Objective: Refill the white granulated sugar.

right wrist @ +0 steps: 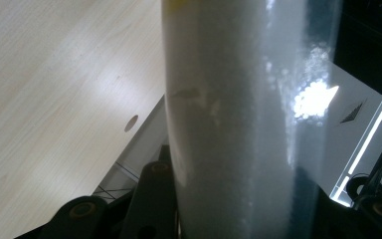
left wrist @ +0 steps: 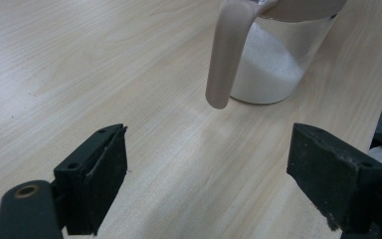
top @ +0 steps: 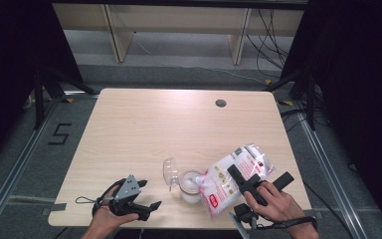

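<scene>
A clear jar [top: 191, 186] partly filled with white grains stands near the table's front edge, its clear hinged lid [top: 170, 172] swung open to the left. My right gripper [top: 261, 173] is shut on a white and red printed bag [top: 234, 179], which tilts with its lower end over the jar's mouth. In the right gripper view the bag [right wrist: 238, 99] stands between the jaws of my right gripper [right wrist: 238, 204]. My left gripper [top: 148, 195] rests open on the table, left of the jar. In its own view, the left gripper [left wrist: 209, 144] faces the jar [left wrist: 266, 69], and a beige strip [left wrist: 226, 55] hangs from the jar's top.
The light wooden table [top: 144, 129] has a round cable hole [top: 221, 103] at its far right. Pale shelving [top: 179, 30] and loose cables [top: 271, 40] stand on the floor beyond it. Black curtains flank both sides.
</scene>
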